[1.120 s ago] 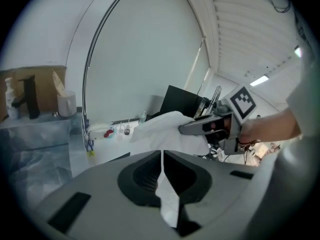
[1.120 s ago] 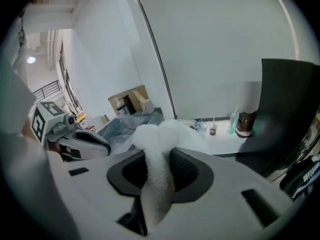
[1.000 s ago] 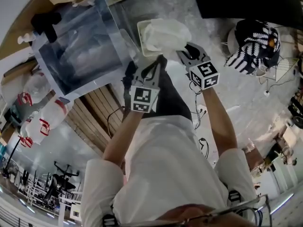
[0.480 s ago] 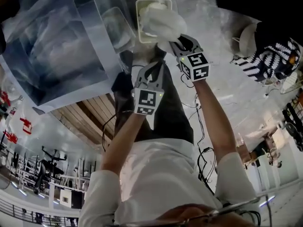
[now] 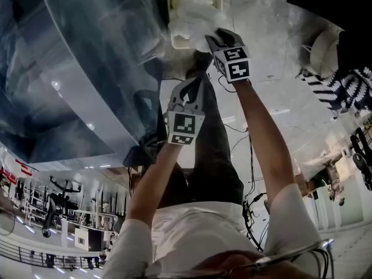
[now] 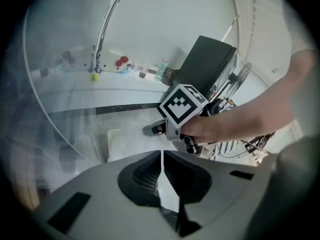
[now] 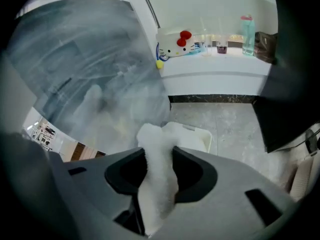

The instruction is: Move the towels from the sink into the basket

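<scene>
A white towel [image 5: 195, 13] hangs bunched over a white basket [image 5: 170, 16] on the pale floor. My right gripper [image 5: 212, 38] is at the basket's near rim, and its jaws have just been opening. In the right gripper view the towel [image 7: 157, 174] still fills the gap of my right gripper [image 7: 159, 156] and touches both pads, with the basket [image 7: 200, 136] just beyond. My left gripper [image 5: 199, 77] hovers nearer the person, shut and empty. The left gripper view has its jaws [image 6: 162, 154] meeting, with the right gripper [image 6: 152, 129] ahead of them.
The grey sink [image 5: 75, 68] looms large on the left, close beside the basket. A black-and-white striped cloth [image 5: 349, 86] lies at the right. Cables [image 5: 250, 156] trail over the floor by the person's legs. A white ledge [image 7: 215, 66] with bottles stands behind.
Both grippers have sunk toward the floor, and the towel has come down with the right one onto the basket. The sink now fills more of the left side.
</scene>
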{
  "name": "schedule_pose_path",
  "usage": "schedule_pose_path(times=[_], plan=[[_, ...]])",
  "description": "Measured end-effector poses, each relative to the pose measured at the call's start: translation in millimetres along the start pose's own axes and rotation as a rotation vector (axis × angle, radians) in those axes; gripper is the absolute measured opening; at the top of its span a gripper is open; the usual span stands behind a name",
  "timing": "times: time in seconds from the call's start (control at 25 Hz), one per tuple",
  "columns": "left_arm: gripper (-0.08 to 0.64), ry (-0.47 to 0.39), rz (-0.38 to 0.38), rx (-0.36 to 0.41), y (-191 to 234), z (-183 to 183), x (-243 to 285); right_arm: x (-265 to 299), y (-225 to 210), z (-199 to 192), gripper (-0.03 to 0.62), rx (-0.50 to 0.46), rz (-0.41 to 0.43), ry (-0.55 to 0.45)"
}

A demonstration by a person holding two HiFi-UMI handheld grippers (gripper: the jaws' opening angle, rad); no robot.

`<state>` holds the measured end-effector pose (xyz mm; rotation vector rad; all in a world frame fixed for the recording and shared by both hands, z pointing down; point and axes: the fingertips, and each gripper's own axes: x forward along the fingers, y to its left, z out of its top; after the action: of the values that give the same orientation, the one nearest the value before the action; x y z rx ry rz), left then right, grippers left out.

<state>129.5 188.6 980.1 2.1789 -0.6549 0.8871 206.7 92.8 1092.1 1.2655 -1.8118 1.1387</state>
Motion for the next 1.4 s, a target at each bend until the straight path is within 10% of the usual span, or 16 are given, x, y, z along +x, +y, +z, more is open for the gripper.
schedule_pose_path(times=[0.68,1.4], plan=[[0.017,-0.006,-0.015,0.010,-2.2,11.6,6.8,-20.6,10.4,-5.6,0.229,-0.078,0.027,-0.005],[0.017,-0.047,-0.070,0.105,-75.2,117.6,-124.5,-224.0,61.2,88.9,0.051,-0.038,-0.014,-0.164]])
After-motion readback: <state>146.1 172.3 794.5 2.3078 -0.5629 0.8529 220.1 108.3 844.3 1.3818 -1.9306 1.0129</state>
